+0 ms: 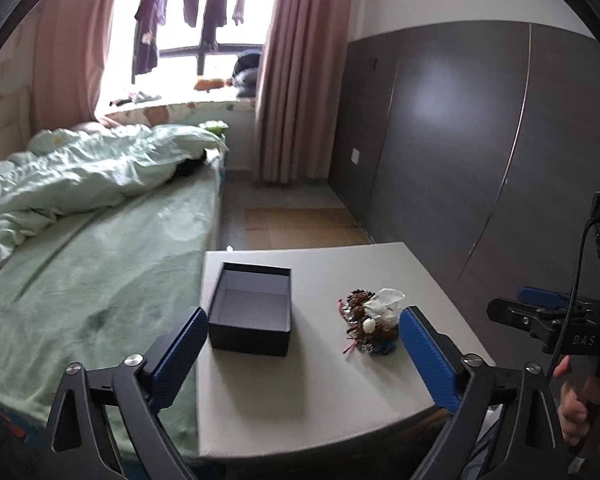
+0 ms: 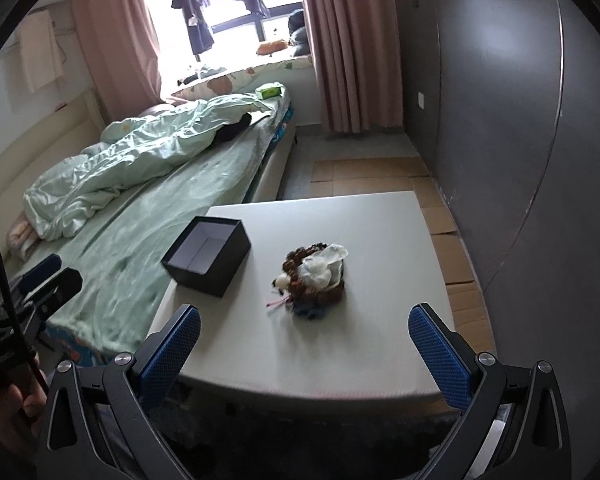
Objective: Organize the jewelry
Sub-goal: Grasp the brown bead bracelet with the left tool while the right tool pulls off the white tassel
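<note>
A pile of jewelry (image 1: 370,322) (image 2: 314,278), brown beaded strands with a pale crumpled piece on top, lies on the grey table (image 1: 320,392) (image 2: 340,352). An open, empty dark box (image 1: 252,312) (image 2: 208,254) stands left of the pile. My left gripper (image 1: 304,316) is open above the table's near part, with the box by its left finger and the pile by its right finger. My right gripper (image 2: 305,314) is open too, short of the pile, with nothing between its blue pads (image 2: 440,356). In the left wrist view the right gripper (image 1: 540,308) shows at the right edge.
A bed with green bedding (image 1: 80,240) (image 2: 148,184) runs along the table's left side. A dark wardrobe wall (image 1: 480,140) (image 2: 500,120) stands to the right. Cardboard sheets (image 2: 452,240) cover the floor beyond and beside the table. A hand (image 1: 576,404) grips the right tool's handle.
</note>
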The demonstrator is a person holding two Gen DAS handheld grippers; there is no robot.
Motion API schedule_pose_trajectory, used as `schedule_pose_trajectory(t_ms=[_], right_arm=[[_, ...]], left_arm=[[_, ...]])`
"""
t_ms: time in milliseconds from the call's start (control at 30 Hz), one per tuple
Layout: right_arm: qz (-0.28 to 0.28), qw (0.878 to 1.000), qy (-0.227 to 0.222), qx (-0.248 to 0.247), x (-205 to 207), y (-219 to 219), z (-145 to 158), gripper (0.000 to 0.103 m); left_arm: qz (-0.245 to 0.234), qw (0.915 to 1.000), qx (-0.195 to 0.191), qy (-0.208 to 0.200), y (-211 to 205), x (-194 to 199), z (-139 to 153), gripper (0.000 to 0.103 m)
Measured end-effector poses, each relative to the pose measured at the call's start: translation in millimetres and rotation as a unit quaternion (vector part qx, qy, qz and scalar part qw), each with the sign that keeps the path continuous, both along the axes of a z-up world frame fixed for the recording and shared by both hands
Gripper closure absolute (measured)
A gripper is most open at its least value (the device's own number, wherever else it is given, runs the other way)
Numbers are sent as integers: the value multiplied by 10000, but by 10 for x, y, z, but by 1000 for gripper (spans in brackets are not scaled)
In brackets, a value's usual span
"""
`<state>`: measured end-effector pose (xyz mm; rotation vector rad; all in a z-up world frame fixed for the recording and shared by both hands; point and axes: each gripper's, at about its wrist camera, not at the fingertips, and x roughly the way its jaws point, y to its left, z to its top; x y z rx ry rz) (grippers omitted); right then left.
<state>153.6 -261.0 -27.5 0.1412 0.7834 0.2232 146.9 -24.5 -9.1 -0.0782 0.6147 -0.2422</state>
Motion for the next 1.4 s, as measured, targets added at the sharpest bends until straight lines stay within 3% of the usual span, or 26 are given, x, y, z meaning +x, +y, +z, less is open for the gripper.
schedule_pose_trajectory(t_ms=[100,200,433,667,900,1033,1133,1167,1233,1300,1400], right_arm=[[31,9997,142,211,249,-44,-74,0],[45,9984,347,446,501,-78,-183,10],[40,9904,927,1023,986,-113,-528,26],[-84,9817,1402,1285,1371,-181,-873,35],[-171,9722,1688,1614,1555,-242,-1215,39],[-194,9696,1813,1635,1641,-229,-1344,52],[-221,9713,1753,1592,1685,-216,-1359,55],[-213,9706,1782,1604,1705,-210,-1384,57],[-185,9666,1899,1713,1734,-224,-1454,79],[-170,9602,2022,1920,1749,-262,-1525,93],[-151,9615,1840,2035,1719,-322,-1465,99]], left_arm=[[-107,9995,-122,273,-67,245,-71,22],[-262,9981,-206,523,-154,485,-176,31],[-677,9920,-301,1024,-369,933,-378,46],[-905,9819,-297,1639,-595,1412,-627,59],[-1038,9741,-402,1970,-737,1657,-958,60],[-1125,9659,-633,2245,-779,1763,-1128,61],[-1124,9637,-691,2322,-810,1808,-1189,60],[-1126,9626,-712,2358,-820,1823,-1210,60],[-1139,9604,-743,2433,-858,1854,-1271,60],[-1159,9584,-739,2501,-898,1873,-1317,60],[-1183,9570,-702,2553,-937,1855,-1353,60]])
